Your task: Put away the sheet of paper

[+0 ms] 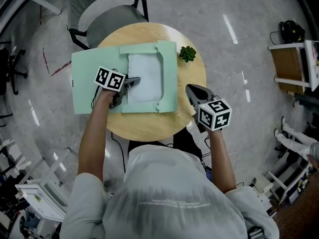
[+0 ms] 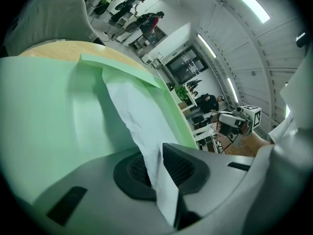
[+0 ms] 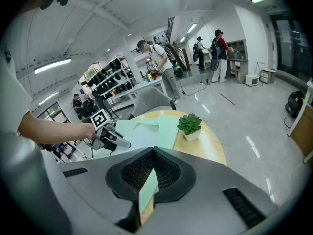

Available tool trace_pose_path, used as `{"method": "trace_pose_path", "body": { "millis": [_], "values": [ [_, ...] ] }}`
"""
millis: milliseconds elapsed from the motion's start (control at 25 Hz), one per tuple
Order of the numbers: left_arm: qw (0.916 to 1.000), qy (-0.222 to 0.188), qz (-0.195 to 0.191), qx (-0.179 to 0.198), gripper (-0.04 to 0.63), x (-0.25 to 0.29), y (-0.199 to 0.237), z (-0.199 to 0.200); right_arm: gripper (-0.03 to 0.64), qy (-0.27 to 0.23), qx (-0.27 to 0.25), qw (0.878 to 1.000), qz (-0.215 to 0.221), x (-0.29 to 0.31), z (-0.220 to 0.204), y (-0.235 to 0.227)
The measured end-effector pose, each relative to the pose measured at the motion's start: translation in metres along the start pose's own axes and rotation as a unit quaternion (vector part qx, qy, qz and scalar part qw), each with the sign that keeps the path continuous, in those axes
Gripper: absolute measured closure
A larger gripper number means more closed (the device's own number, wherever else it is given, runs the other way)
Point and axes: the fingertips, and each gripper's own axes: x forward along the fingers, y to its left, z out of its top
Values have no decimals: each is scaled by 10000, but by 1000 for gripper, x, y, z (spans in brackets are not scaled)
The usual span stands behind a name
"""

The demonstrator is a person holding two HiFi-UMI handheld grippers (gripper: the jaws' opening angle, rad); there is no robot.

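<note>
Just opening, left claw pinches the paper sheet; right claw clamps the green folder

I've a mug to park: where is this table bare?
Bare wood: the round wooden table's right side, between the green potted plant and the right gripper, and the near strip below the open green folder. The folder, holding the white sheet of paper, crowds the rest.

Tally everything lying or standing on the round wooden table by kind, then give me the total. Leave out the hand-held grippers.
green folder: 1
white sheet of paper: 1
potted succulent: 1
Total: 3
</note>
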Motion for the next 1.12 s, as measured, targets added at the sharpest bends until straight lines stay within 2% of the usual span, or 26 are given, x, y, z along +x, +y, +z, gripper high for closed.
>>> {"method": "trace_pose_path", "body": {
  "millis": [80,120,320,440,520,640,720,840,920,1040,1120],
  "values": [
    [10000,-9,78,49,487,-1,-1,0,588,-24,0,10000,-18,-5,0,-2],
    [9999,11,116,78,474,-3,-2,0,588,-45,-6,10000,-25,-8,0,-2],
    [9993,124,321,151,462,-17,-3,-9,588,-194,-21,9998,-43,-23,3,-5],
    [9963,486,627,316,451,-24,1,-20,588,-200,-24,9998,16,-32,-2,-6],
    [9892,1015,842,646,434,-24,2,-31,588,-183,-49,9998,63,-37,-4,-6],
    [9727,1721,1038,1163,423,-20,-1,-37,588,-219,-27,9997,84,-45,-4,-10],
    [9643,1900,1164,1430,419,-15,-4,-31,588,-240,2,9997,82,-51,-6,-14],
    [9561,1924,1339,1757,391,-8,-7,-23,588,-256,49,9996,47,-61,-12,-19],
    [9578,1709,1427,1817,363,-10,-7,-20,588,-281,126,9995,17,-68,-17,-23],
    [9748,1030,1407,1392,325,-22,-7,-12,588,-321,239,9992,-21,-75,-23,-31],
    [9793,835,1446,1146,310,-29,-5,-15,588,-337,309,9990,-23,-78,-26,-35]
  ]
}}
